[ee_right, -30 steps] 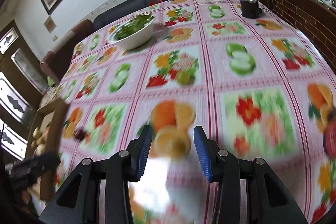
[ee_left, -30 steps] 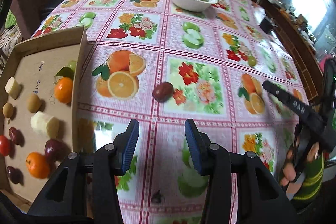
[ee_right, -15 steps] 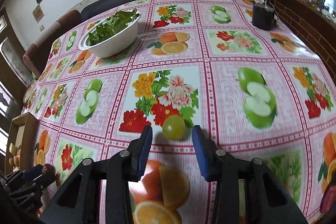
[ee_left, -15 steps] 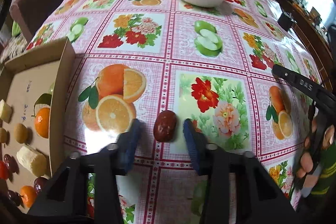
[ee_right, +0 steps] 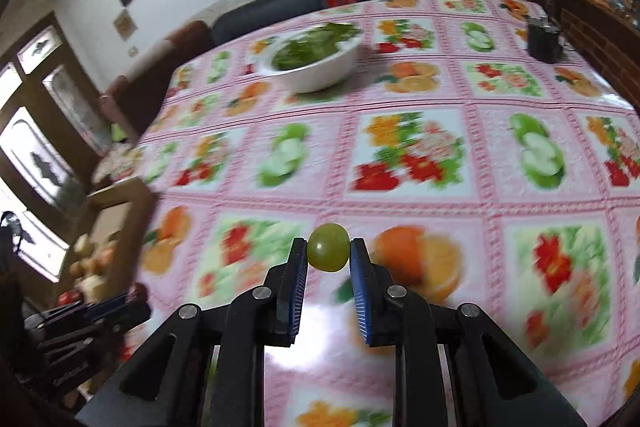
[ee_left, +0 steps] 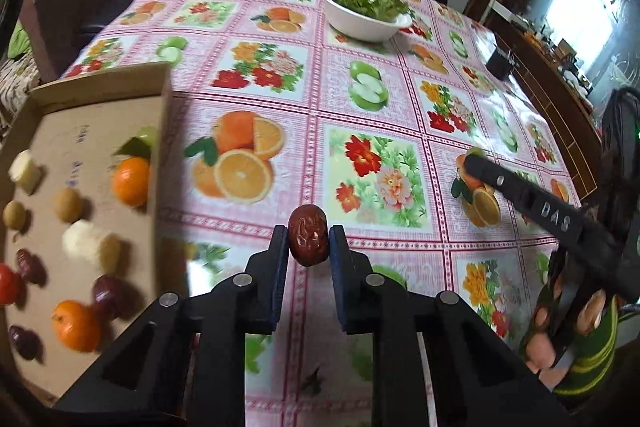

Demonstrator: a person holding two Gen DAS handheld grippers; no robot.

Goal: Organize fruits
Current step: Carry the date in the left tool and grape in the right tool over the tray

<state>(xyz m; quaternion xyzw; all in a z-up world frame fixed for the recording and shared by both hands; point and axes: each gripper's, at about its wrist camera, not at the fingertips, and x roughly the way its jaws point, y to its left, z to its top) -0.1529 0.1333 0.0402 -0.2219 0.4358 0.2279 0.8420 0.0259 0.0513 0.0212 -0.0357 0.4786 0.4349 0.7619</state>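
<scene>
While both grippers point down at the table [ee_left: 304, 95], we see each one clenched on 1 fruit. Our left gripper [ee_left: 308, 242] has just been closing, and its 2 blue pads now press the sides of a wrinkled dark red date [ee_left: 308, 241], held at the fingertips above the pink fruit-print cloth. Our right gripper [ee_right: 328, 254] has likewise just been closing, and its pads pinch a round green grape [ee_right: 327, 247] at the very tips, over the cloth between a printed flower panel on the left and a printed orange on the right.

At the left edge of the table sits a cardboard tray [ee_left: 160, 163] with low walls. On its floor we count 2 oranges [ee_left: 131, 175], 1 at the far right with a green leaf and 1 near us; 2 pale chunks [ee_left: 90, 242]; 2 small brown fruits [ee_left: 68, 204]; 4 more dates [ee_left: 109, 291]; and 1 red fruit [ee_left: 8, 285] cut by the left border. They lie apart from one another, somewhat blurred. The held date hangs to the right of the tray, outside its wall.

At the far side of the table stands a white bowl [ee_left: 362, 23] of green leaves. A small black container [ee_right: 543, 41] stands at the far right corner. In the left view, the right gripper [ee_left: 476, 157] enters from the right edge, gripped by a hand [ee_left: 568, 323] in a green striped sleeve; the grape shows only as a green sliver at its tip.
</scene>
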